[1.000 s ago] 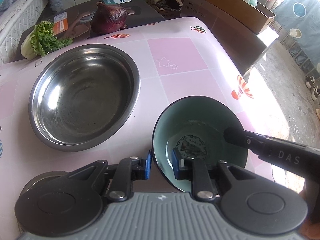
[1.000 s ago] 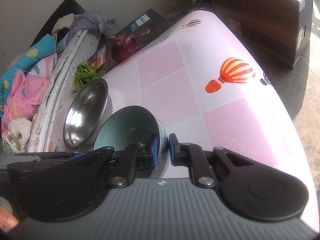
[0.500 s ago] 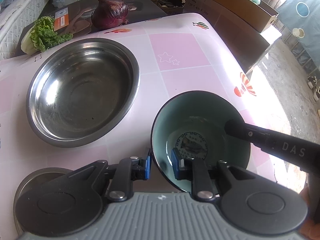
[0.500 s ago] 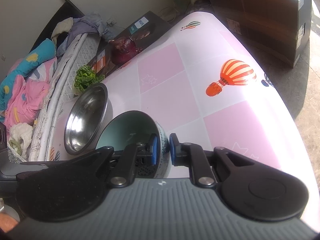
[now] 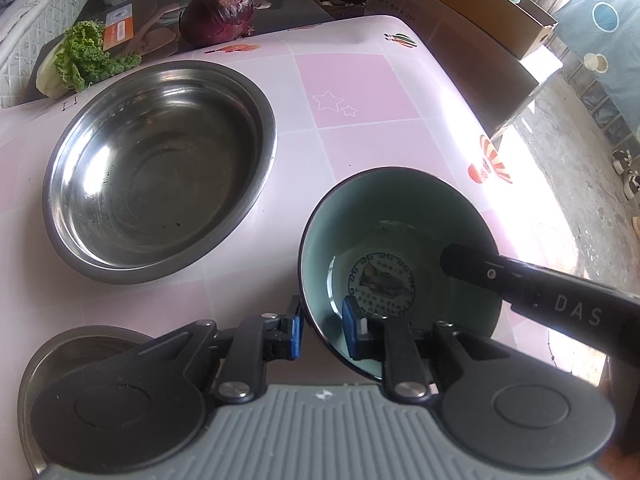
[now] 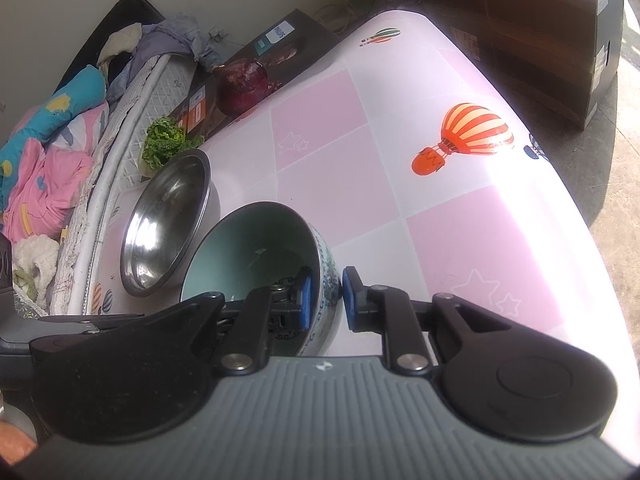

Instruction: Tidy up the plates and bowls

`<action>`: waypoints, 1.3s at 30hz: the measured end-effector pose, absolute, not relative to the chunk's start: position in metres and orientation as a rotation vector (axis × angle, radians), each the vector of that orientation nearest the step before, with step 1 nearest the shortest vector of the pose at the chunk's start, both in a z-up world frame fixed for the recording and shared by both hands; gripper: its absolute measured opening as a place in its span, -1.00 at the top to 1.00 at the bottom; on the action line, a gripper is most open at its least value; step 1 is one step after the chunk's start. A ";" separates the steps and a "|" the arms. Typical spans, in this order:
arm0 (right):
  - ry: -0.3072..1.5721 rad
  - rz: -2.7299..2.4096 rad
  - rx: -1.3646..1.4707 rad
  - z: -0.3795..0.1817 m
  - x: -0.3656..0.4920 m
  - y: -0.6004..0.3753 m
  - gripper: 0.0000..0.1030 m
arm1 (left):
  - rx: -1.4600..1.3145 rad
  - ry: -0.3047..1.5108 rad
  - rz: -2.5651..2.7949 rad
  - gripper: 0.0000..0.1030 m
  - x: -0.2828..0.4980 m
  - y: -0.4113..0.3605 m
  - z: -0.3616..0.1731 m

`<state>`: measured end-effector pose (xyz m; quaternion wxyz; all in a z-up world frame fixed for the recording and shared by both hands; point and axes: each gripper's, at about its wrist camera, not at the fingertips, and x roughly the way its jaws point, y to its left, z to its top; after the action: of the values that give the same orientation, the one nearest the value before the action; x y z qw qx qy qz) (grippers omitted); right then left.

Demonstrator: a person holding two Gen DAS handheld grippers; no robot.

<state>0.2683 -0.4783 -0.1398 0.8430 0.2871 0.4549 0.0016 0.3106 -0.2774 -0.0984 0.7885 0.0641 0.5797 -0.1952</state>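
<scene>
A ceramic bowl with a pale green inside and a printed centre is held between both grippers above the pink table. My left gripper is shut on its near rim, one finger inside and one outside. My right gripper is shut on the bowl's opposite rim; its arm shows reaching into the bowl in the left wrist view. A large steel bowl sits on the table to the left, also in the right wrist view. A steel plate lies at the lower left, partly hidden by my gripper.
A red cabbage and a lettuce lie on a dark box at the table's far edge. Cardboard boxes stand beyond the right edge. Bedding is piled to the left. The table edge drops off on the right.
Both grippers have lifted the ceramic bowl and carried it slightly toward the steel bowl. Both grips have stayed closed.
</scene>
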 end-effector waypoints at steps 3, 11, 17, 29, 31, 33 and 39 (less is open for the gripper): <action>0.961 0.004 0.607 -0.140 0.269 -0.479 0.69 | 0.139 1.248 -0.420 0.59 0.312 -0.278 -0.098; 0.966 -0.003 0.618 -0.143 0.270 -0.478 0.68 | 0.153 1.247 -0.411 0.59 0.312 -0.282 -0.099; 0.957 -0.003 0.606 -0.141 0.269 -0.477 0.68 | 0.162 1.240 -0.413 0.58 0.310 -0.282 -0.098; 0.947 -0.007 0.598 -0.139 0.269 -0.478 0.68 | 0.162 1.240 -0.417 0.58 0.308 -0.283 -0.096; 0.945 -0.008 0.595 -0.138 0.269 -0.478 0.68 | 0.162 1.238 -0.419 0.58 0.307 -0.282 -0.096; 0.941 -0.010 0.593 -0.137 0.269 -0.478 0.68 | 0.161 1.236 -0.421 0.58 0.306 -0.282 -0.095; 0.932 -0.013 0.600 -0.134 0.268 -0.481 0.68 | 0.153 1.237 -0.428 0.56 0.307 -0.282 -0.094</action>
<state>0.2680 -0.4809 -0.1343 0.8504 0.2848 0.4423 -0.0063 0.3066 -0.2818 -0.0936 0.7906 0.0711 0.5748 -0.1988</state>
